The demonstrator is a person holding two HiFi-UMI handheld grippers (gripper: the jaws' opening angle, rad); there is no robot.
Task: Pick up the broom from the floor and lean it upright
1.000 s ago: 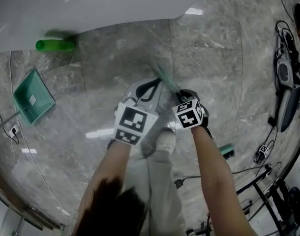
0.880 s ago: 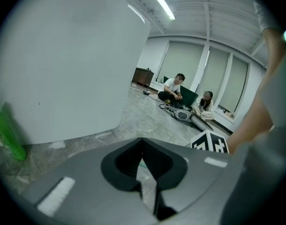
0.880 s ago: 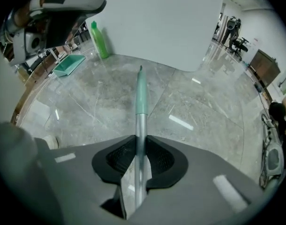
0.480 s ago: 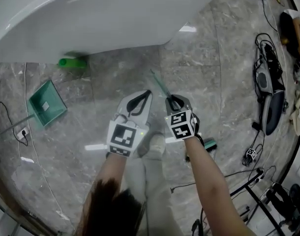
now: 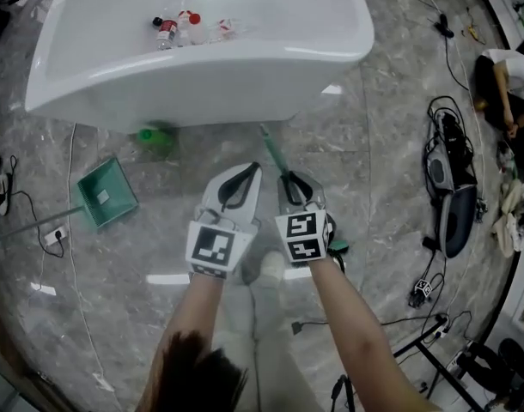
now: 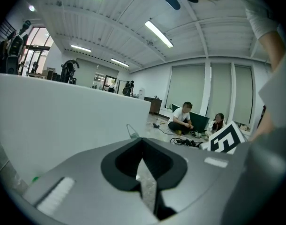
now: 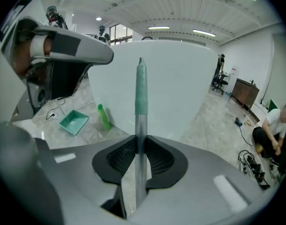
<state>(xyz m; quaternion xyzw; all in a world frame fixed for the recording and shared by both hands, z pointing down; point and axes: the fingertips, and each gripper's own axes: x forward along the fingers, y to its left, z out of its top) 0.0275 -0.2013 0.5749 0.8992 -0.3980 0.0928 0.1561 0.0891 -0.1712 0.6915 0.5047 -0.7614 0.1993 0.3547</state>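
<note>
Head view: right gripper clamped on the broom mid-handle, green tip far, bristles near; left gripper just left, apart. Left gripper view: jaws together, empty. Right gripper view: handle pinched between pads

White table blocks ahead; floor beside it lies open.

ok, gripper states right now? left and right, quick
Left gripper: closed, nothing between the jaws.
Right gripper: closed on the broom handle.
</note>
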